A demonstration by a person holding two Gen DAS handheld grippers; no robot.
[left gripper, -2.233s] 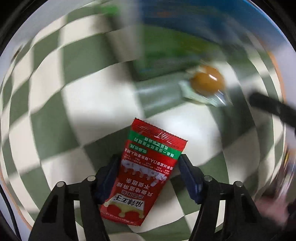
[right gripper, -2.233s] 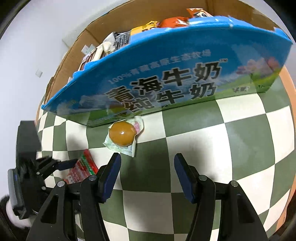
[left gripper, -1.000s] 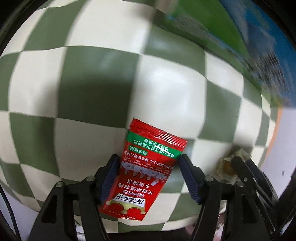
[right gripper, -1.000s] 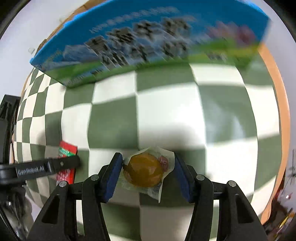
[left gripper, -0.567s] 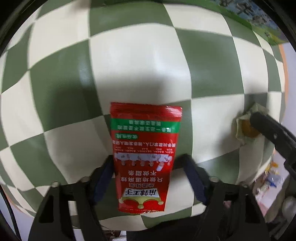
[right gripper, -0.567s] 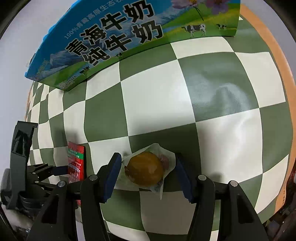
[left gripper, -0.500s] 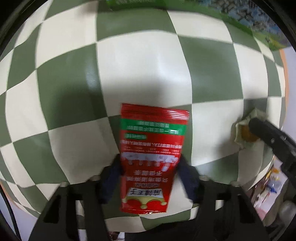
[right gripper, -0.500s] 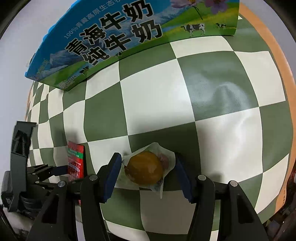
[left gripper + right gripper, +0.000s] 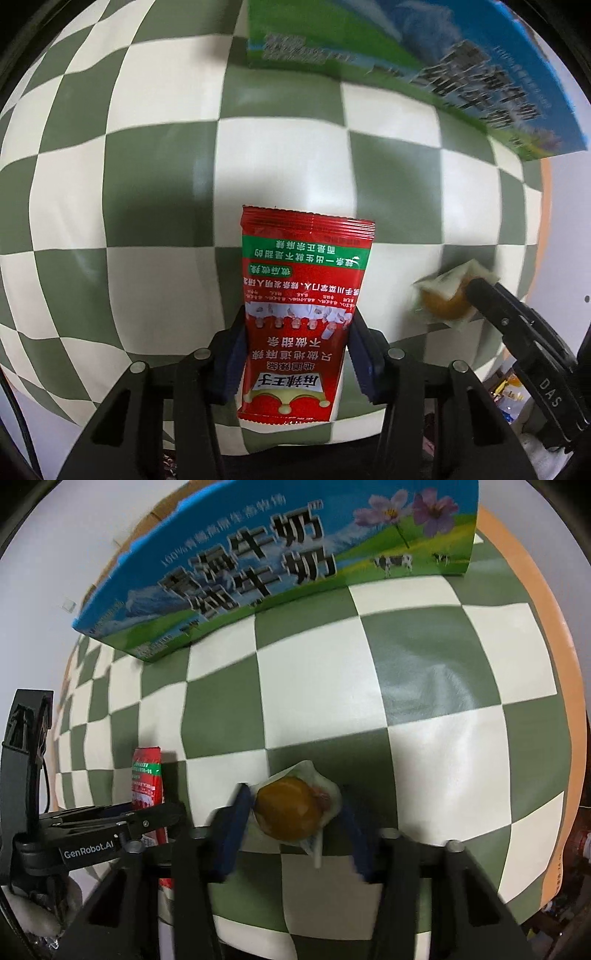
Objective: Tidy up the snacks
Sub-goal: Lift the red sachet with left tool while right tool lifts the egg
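The red snack packet point(image 9: 301, 314) stands upright between the blue pads of the left hand-held gripper point(image 9: 297, 354), its printed face toward the camera and its crimped top edge pointing away, above the green and cream checked cloth point(image 9: 166, 166) on the counter. That gripper's jaws have just been closing and now press the packet's 2 side edges, so it is clenched on the packet. The packet's lower end hangs below the pads.

Off to that gripper's right, the wrapped orange sweet point(image 9: 290, 812) sits in its clear, crinkled wrapper between the pads of the right hand-held gripper point(image 9: 291, 829). Those jaws have just been closing too, and they grasp the sweet by the wrapper's sides. From the left wrist view the same sweet point(image 9: 445, 299) shows at the tip of a black finger, blurred.

Beyond both snacks, a blue and green milk carton box point(image 9: 258, 565) with large Chinese lettering, flowers and cows stands on the cloth, its brown cardboard inside just visible at the top. An orange counter edge point(image 9: 546, 627) curves around the cloth on the far right.
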